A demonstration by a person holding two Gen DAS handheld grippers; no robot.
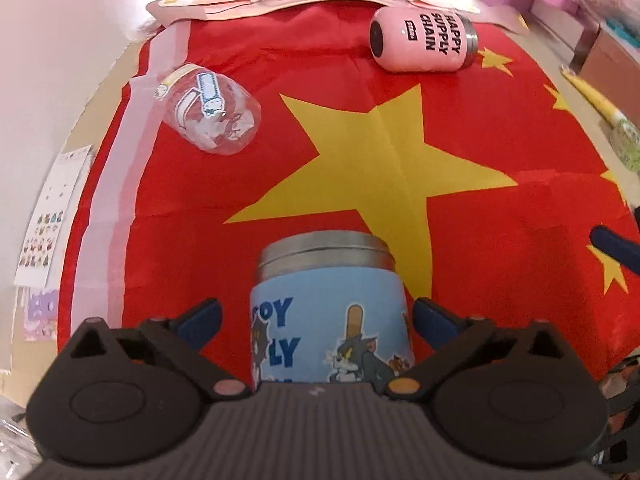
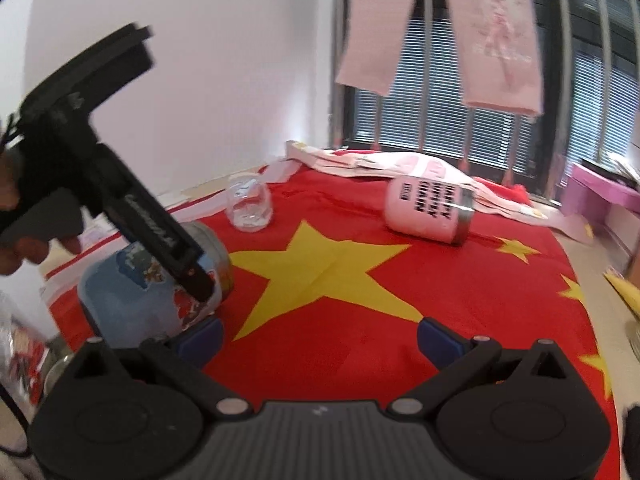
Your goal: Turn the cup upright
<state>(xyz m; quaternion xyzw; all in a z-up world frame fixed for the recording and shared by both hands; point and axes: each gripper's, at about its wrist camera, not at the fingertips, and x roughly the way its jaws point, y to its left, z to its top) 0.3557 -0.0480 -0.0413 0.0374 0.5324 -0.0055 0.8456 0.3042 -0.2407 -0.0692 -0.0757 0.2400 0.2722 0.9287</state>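
With jaws spread around the lying blue cup [image 1: 328,312], the left gripper [image 1: 316,316] is mid-grasp, so closing comes next; the right gripper [image 2: 320,336] hangs open, empty.

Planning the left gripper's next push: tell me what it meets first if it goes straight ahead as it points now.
The blue cartoon cup, already between the open left gripper fingers. It lies on its side, steel rim pointing away. Beyond it there is only the red flag cloth; depth is uncertain.

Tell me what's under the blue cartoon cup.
The blue cartoon metal cup lies sideways on the red flag cloth with yellow stars. What is beneath the cloth is covered.
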